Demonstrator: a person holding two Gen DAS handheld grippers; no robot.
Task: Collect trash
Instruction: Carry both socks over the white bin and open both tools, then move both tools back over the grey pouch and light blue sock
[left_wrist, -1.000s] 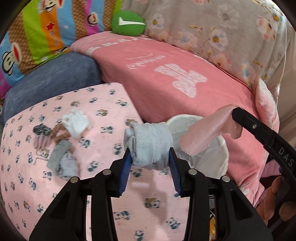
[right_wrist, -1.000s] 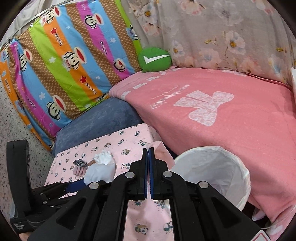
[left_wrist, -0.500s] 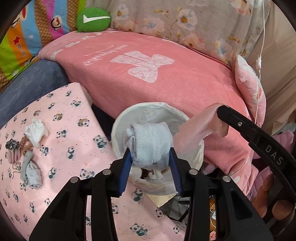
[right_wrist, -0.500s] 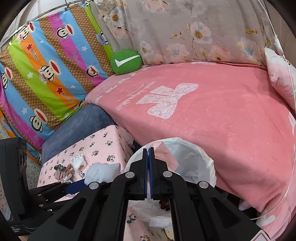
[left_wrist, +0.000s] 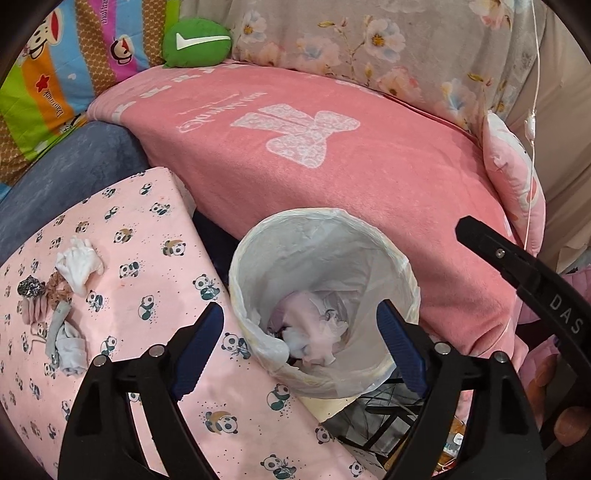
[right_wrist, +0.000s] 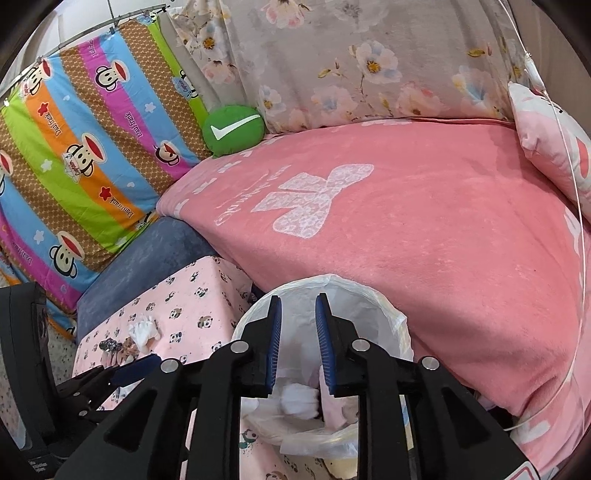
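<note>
A bin with a white liner (left_wrist: 391, 251) stands between the panda-print table (left_wrist: 155, 229) and the pink bed. Inside it lie a grey-white sock bundle (left_wrist: 299, 341) and a pale pink cloth (left_wrist: 295, 306). My left gripper (left_wrist: 299, 350) is open and empty above the bin mouth. My right gripper (right_wrist: 297, 345) is open and empty, also over the bin (right_wrist: 384, 306), where the bundle (right_wrist: 299, 400) shows below its fingers. On the table's left lie a white crumpled tissue (left_wrist: 79, 264), a grey sock (left_wrist: 68, 341) and small dark and brown scraps (left_wrist: 31, 288).
The pink blanket-covered bed (left_wrist: 332, 155) rises behind the bin. A blue cushion (left_wrist: 74, 166) and a striped monkey-print quilt (right_wrist: 74, 147) lie at the left. A green round pillow (left_wrist: 197, 42) sits at the back. Cables and clutter (left_wrist: 384, 417) lie on the floor under the bin.
Both grippers opened over the bin. The sock bundle dropped from the left gripper and the pink cloth from the right; both now lie in the bin.
</note>
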